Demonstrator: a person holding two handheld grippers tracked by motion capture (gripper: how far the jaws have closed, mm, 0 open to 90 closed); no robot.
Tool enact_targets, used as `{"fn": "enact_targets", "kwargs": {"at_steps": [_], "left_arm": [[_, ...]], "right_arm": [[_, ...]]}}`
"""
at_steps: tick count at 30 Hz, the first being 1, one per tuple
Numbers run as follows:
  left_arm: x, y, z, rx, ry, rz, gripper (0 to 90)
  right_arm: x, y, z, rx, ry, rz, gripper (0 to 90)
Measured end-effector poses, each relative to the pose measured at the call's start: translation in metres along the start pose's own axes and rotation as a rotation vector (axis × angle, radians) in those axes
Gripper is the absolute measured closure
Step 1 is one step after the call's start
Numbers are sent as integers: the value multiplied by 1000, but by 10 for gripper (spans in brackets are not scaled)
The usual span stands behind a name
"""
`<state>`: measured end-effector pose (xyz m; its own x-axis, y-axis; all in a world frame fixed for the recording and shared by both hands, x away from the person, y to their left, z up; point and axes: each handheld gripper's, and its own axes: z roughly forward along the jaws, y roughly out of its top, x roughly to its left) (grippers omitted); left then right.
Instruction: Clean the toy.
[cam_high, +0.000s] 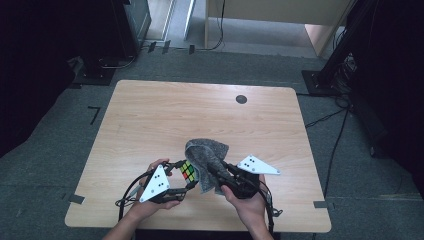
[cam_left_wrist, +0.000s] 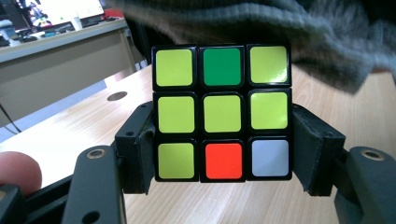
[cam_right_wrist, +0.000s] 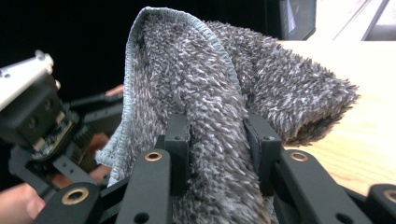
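**Wiping a puzzle cube with a grey cloth at the near edge of the table**

Wooden table (cam_high: 150, 115) on grey carpet, dark stands at both sides, a black round cap (cam_high: 241, 99) in the tabletop toward 12 o'clock.

Puzzle cube (cam_high: 187, 170) sits near the 6 o'clock edge of the table, lifted off the wood, pinched by the left gripper (cam_high: 189, 176). In the left gripper view the cube (cam_left_wrist: 222, 113) shows a mostly yellow face with one green, one red and one white tile; the pads press its left and right sides squarely, the face upright.

Grey cloth (cam_high: 206, 159) hangs just at 3 o'clock of the cube, draped over and beside it, apparently touching its top right edge. Right gripper (cam_high: 220, 176) is clamped on a fold of the cloth; in the right gripper view the jaws squeeze the fluffy cloth (cam_right_wrist: 219, 107) between them, with the bulk flopping above and beyond.

Doing it well, as a judgement:
- Keep the left grip firm and steady so the cube doesn't twist or pop out under the rubbing.
- Bring the loose bulge of cloth onto the face, not the hard jaw tips.
- Short strokes across the tiles, light pressure.
- Watch the hem near the left jaws; it could snag there.
- Rotate the left wrist to present other faces.
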<state>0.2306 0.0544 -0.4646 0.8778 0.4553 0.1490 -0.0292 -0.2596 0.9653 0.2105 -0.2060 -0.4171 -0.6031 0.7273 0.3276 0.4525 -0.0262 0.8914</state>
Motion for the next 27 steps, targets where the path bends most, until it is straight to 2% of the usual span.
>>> {"fn": "enact_targets", "kwargs": {"at_steps": [2, 5, 6, 8, 9, 12, 14, 16, 18, 20, 22, 23, 25, 27], "left_arm": [[2, -1, -1, -4, -9, -12, 347], [8, 0, -6, -58, -30, -73, 347], [12, 1, -8, -77, -36, -97, 346], [19, 0, -11, -106, -62, -150, 346], [21, -1, -12, -114, -64, -167, 346], [24, -2, -13, -135, -69, -204, 347], [24, -1, -12, -153, -82, -218, 346], [21, 0, -11, -154, -85, -214, 346], [21, 0, -11, -153, -88, -216, 347], [22, 0, -13, -152, -83, -215, 346], [23, 0, -14, -155, -76, -219, 346], [24, 0, -14, -157, -72, -221, 347], [24, 0, -14, -151, -66, -215, 347], [23, -1, -13, -139, -63, -203, 346]], "right_arm": [[-2, -2, 2, 4, -23, -7, 681], [-13, -2, 1, 40, -167, -31, 686], [-19, -2, -1, 37, -171, 1, 686], [-30, -3, -6, 6, -133, 101, 686], [-33, -3, -6, 1, -129, 129, 686], [-31, -5, -3, 3, -95, 161, 685], [-27, -8, 2, 10, -42, 193, 684], [-23, -11, 7, 17, 15, 227, 685], [-18, -15, 14, 32, 58, 226, 691], [-15, -20, 21, 75, 57, 195, 693], [-17, -23, 27, 153, 57, 179, 692], [-18, -24, 28, 169, 45, 174, 692], [-22, -22, 25, 141, 27, 186, 690], [-25, -18, 17, 68, 32, 224, 689]]}}
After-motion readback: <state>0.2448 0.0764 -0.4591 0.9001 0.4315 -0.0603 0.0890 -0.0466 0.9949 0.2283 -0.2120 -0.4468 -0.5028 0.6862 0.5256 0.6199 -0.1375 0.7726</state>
